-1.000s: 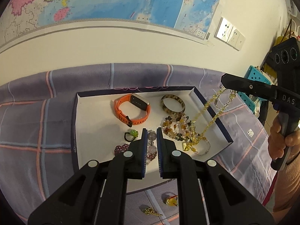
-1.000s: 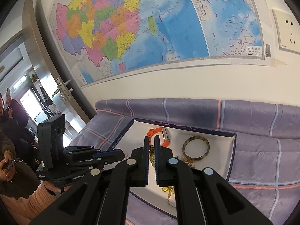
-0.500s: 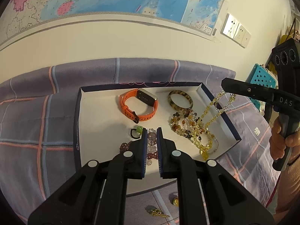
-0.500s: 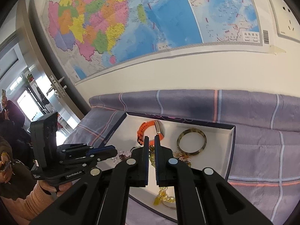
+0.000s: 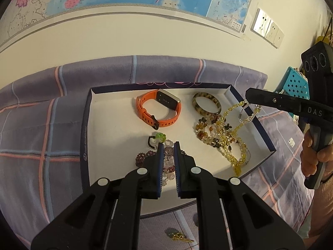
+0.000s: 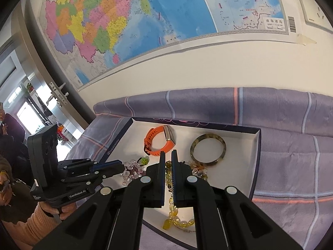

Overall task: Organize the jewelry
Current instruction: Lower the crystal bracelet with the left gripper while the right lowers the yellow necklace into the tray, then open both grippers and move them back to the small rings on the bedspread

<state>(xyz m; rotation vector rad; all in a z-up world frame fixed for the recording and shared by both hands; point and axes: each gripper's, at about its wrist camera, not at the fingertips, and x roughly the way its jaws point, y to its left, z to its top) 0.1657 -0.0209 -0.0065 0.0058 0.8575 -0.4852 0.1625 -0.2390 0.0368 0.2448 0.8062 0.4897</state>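
Observation:
A shallow white tray with a dark blue rim (image 5: 85, 129) (image 6: 257, 156) lies on a purple plaid cloth. In it are an orange smartwatch (image 5: 158, 109) (image 6: 160, 139), a mottled bangle (image 5: 206, 104) (image 6: 208, 150), a beaded bracelet pile (image 5: 212, 133) and purple and clear bead pieces (image 5: 168, 156). My right gripper (image 5: 246, 96) (image 6: 168, 156) is shut on a yellow bead necklace (image 5: 233, 133) (image 6: 172, 214), which hangs from it into the tray's right side. My left gripper (image 5: 167, 145) (image 6: 122, 165) is shut and empty over the tray's front.
A small gold trinket (image 5: 180, 237) lies on the cloth in front of the tray. A wall with a map and sockets (image 5: 268, 31) stands behind. A teal perforated basket (image 5: 295, 85) is at the right. A doorway (image 6: 41, 95) is at the left.
The right gripper has lowered the yellow necklace further, so more of it lies in the tray. The left gripper has pulled back slightly; the tray looks farther away.

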